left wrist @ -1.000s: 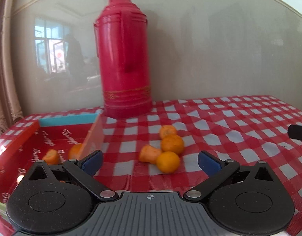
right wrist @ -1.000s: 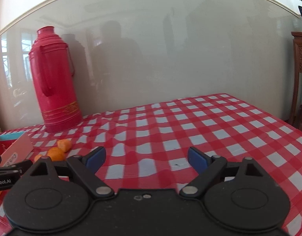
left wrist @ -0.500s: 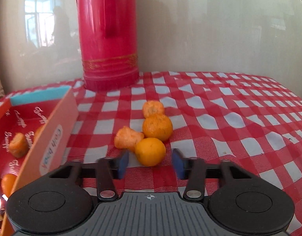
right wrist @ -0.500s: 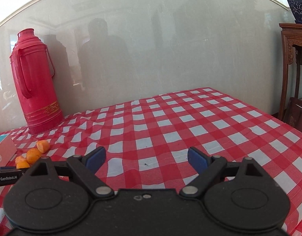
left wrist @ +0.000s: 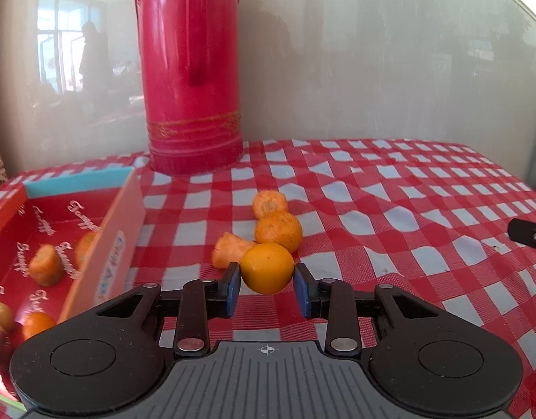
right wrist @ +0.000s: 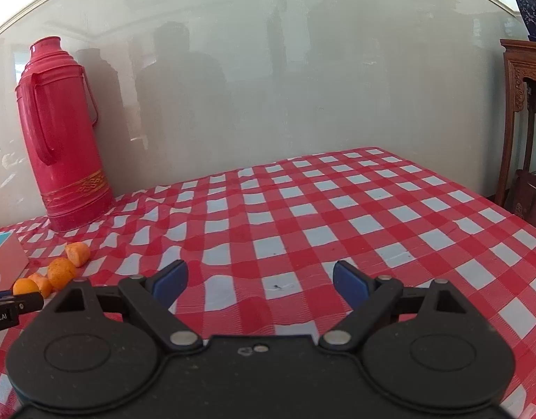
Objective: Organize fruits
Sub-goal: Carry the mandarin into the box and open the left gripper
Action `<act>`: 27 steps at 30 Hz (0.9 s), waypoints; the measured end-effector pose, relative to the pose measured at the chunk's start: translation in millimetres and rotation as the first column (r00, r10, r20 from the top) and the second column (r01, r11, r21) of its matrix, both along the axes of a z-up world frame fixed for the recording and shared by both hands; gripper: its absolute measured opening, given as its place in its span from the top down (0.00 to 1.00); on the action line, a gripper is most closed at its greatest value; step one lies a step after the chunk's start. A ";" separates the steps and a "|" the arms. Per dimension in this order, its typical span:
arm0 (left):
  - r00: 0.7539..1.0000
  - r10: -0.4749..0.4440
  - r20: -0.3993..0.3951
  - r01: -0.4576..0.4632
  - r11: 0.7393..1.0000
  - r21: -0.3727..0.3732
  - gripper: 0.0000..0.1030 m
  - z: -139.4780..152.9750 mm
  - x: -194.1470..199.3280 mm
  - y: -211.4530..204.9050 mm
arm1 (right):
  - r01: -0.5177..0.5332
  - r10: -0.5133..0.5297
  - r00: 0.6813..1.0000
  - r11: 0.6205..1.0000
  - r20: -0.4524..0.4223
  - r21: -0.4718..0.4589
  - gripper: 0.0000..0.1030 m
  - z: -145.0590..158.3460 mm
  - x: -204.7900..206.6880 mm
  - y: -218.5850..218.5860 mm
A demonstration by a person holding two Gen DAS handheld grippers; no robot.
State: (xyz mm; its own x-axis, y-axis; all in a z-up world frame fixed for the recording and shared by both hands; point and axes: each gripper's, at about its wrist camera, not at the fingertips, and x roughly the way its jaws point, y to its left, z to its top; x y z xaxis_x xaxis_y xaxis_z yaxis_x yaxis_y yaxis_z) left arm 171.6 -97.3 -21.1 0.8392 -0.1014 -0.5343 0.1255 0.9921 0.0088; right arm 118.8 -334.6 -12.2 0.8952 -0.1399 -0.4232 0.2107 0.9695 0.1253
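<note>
My left gripper [left wrist: 266, 279] is shut on a smooth orange [left wrist: 266, 267], with its blue pads touching both sides. Three more oranges lie just behind it on the checked cloth: one rough-skinned [left wrist: 278, 231], one peeled-looking at the left [left wrist: 231, 249], one farther back [left wrist: 269, 203]. A red open box [left wrist: 103, 244] at the left holds several oranges [left wrist: 46, 265]. My right gripper [right wrist: 260, 279] is open and empty over bare cloth. In the right wrist view the oranges [right wrist: 61, 272] lie far left.
A tall red thermos [left wrist: 189, 66] stands at the back against the wall, also in the right wrist view [right wrist: 63, 132]. The red-and-white checked tablecloth [right wrist: 337, 216] stretches to the right. A dark wooden stand [right wrist: 522, 104] is past the table's right edge.
My left gripper moved forward to the nearest orange and closed its jaws onto it. My right gripper stayed open and shifted only slightly.
</note>
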 end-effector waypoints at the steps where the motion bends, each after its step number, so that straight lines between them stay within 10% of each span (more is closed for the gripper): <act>1: 1.000 0.003 0.012 -0.003 1.000 0.001 0.68 2.8 -2.8 3.2 | -0.003 0.003 1.000 1.000 0.001 0.002 0.18 0.5 0.5 3.2; 25: 0.963 0.261 0.065 -0.262 0.965 0.016 0.67 19.2 -40.6 159.2 | -0.213 0.213 0.977 0.977 0.000 -0.026 0.18 4.9 23.5 121.8; 27: 0.963 0.263 0.052 -0.264 0.965 0.008 0.44 16.7 -41.2 165.0 | -0.228 0.228 0.974 0.973 -0.002 -0.031 0.18 4.7 24.1 129.4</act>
State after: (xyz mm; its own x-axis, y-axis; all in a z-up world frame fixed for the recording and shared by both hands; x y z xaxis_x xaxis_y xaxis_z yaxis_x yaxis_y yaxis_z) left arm 130.3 67.8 -4.3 0.8609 0.1344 -0.4906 -0.1411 0.9897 0.0236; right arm 142.9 -205.2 -7.6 0.9056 0.0552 -0.4205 -0.0169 0.9954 0.0943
